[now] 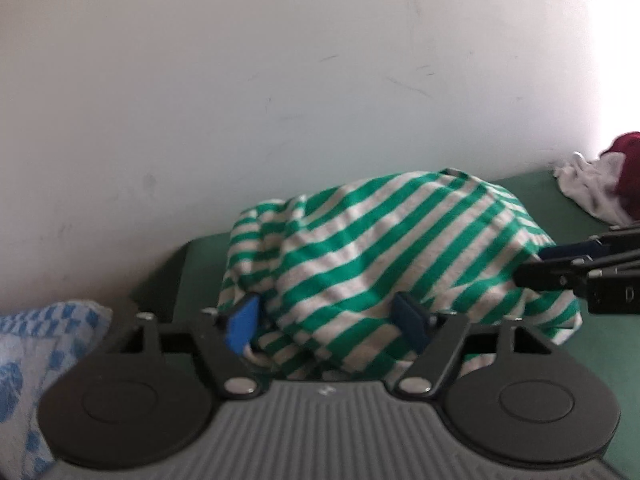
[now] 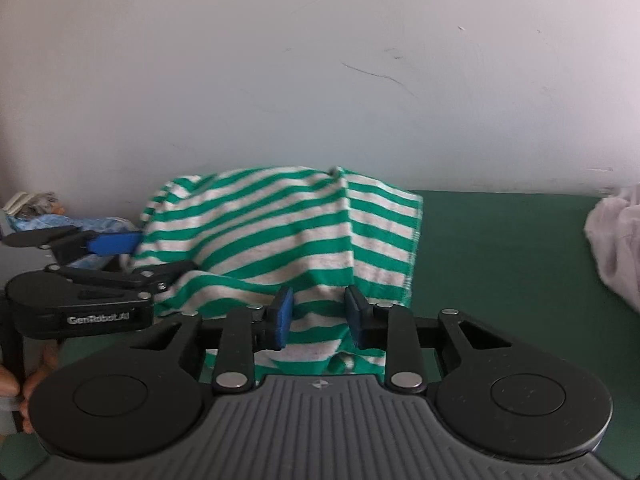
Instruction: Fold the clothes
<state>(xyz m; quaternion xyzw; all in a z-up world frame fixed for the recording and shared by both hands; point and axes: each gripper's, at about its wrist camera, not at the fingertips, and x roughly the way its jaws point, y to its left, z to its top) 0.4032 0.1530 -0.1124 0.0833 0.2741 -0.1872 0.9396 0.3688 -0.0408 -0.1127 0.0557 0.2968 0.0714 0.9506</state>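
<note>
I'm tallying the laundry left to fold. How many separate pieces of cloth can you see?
4, perhaps more hidden: the striped shirt between both grippers, a blue checked cloth at its left, and a white garment beside a dark red one at far right.

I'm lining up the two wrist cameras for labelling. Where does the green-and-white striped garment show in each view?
Left wrist view: the striped garment fills the centre, bunched between the left gripper's fingers, with the right gripper entering at the right edge.
Right wrist view: the garment sits centre-left, running between the right gripper's fingers.
Shared landmark: the green table surface meeting the white wall behind.
</note>
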